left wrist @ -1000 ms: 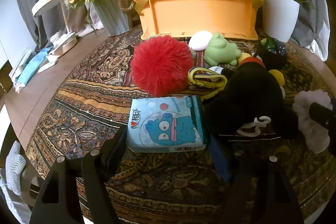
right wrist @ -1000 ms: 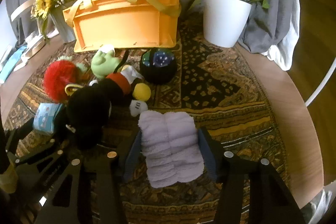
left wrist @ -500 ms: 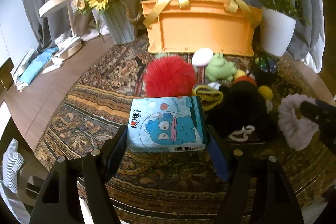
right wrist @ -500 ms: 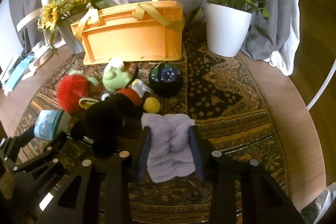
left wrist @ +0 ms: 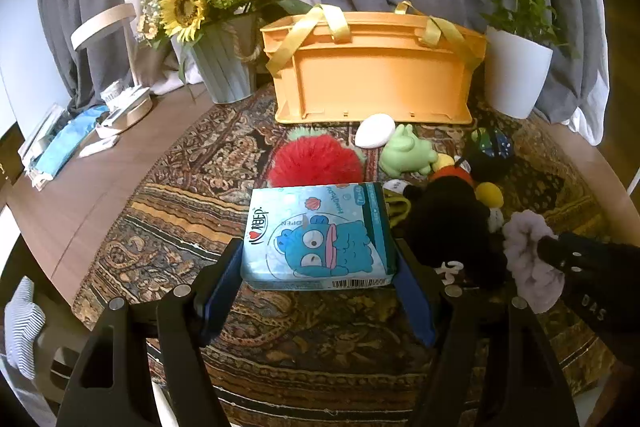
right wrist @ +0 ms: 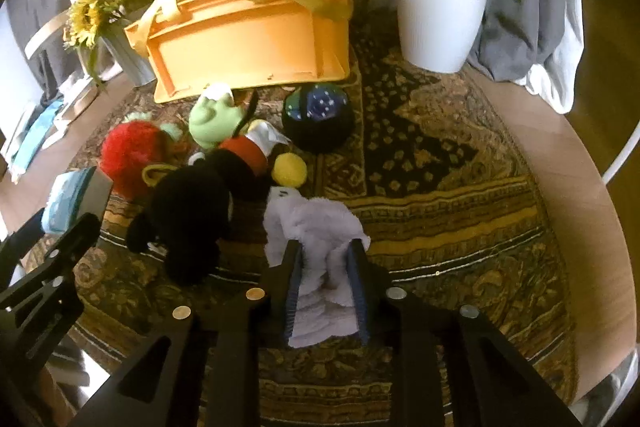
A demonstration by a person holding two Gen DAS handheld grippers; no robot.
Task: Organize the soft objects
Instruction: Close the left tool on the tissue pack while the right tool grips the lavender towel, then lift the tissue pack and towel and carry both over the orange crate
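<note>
Soft lilac cloth (right wrist: 320,227), low centre, is bunched between the right gripper (right wrist: 325,259) fingers, just closing; left gripper (left wrist: 318,267) fingers clamp the tissue pack (left wrist: 318,233).

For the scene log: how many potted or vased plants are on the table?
2. The sunflowers in a grey vase stand left of the orange basket; the green plant in a white pot stands right of it. Others may be out of frame.

Bare patterned rug (right wrist: 460,195) right of the toys; orange basket (left wrist: 376,75) blocks behind.

Tissue pack (left wrist: 320,233) hides red pompom (left wrist: 316,165)
</note>
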